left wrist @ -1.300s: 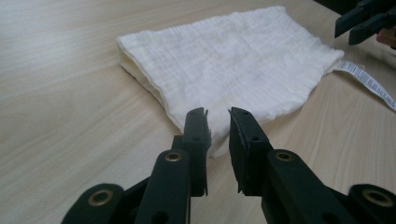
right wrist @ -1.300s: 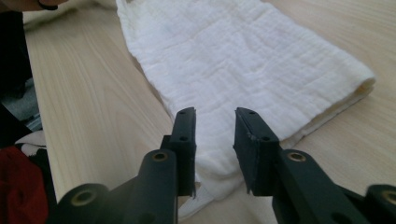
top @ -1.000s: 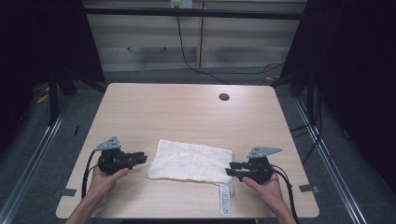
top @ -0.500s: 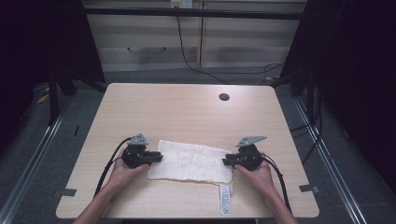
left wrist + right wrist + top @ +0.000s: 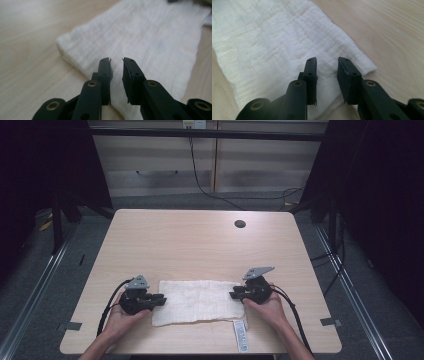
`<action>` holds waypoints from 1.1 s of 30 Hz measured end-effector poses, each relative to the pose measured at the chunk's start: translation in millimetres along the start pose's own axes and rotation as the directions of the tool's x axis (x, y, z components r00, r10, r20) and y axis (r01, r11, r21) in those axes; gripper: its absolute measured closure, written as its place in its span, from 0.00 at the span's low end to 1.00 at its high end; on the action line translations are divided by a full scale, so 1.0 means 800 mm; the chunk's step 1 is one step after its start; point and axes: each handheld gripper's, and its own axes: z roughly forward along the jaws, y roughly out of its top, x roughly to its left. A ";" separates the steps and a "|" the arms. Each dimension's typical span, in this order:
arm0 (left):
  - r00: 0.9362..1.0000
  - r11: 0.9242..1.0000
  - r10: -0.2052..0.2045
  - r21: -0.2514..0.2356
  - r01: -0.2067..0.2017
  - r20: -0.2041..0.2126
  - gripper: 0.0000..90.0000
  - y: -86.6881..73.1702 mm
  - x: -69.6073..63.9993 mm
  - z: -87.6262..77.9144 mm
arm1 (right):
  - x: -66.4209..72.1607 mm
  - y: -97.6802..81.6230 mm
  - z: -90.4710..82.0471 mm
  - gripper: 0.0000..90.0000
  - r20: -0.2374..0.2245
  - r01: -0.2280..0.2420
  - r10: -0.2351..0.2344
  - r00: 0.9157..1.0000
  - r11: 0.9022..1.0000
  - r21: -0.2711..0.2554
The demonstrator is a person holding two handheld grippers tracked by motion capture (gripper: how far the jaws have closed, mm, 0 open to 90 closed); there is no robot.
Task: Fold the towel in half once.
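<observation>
White cloth (image 5: pixel 197 300), label tag (image 5: pixel 241 335) print unreadable, both hand-held grippers' jaws apart, nothing gripped

White folded cloth (image 5: pixel 279 47) lies flat on light wood table (image 5: pixel 392 32), crinkled weave, running from upper left down toward the bottom centre. Right gripper (image 5: pixel 326 72) low over the cloth's near end, jaws parted with a gap, having just been closing; cloth lies under and between them, pads not pressing it. Cloth corner (image 5: pixel 369 67) sticks out just right of the right jaw.
</observation>
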 end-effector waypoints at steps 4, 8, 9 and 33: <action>1.000 1.000 -0.020 -0.001 0.020 -0.010 0.87 0.006 0.011 0.009 | -0.001 0.001 0.001 0.75 -0.020 -0.009 0.009 1.000 1.000 -0.002; 1.000 0.999 -0.001 0.035 0.001 -0.017 0.87 0.004 0.015 0.018 | -0.011 0.006 -0.016 0.75 -0.024 -0.048 0.046 0.999 0.996 -0.071; 1.000 0.999 -0.005 0.032 0.005 -0.018 0.87 0.004 0.016 0.018 | -0.015 0.007 -0.020 0.75 -0.020 -0.060 0.059 0.998 0.995 -0.085; 0.999 0.999 -0.035 0.017 0.035 0.012 0.75 0.001 0.017 0.015 | -0.043 0.007 0.010 0.93 -0.047 -0.085 0.084 0.995 0.996 -0.027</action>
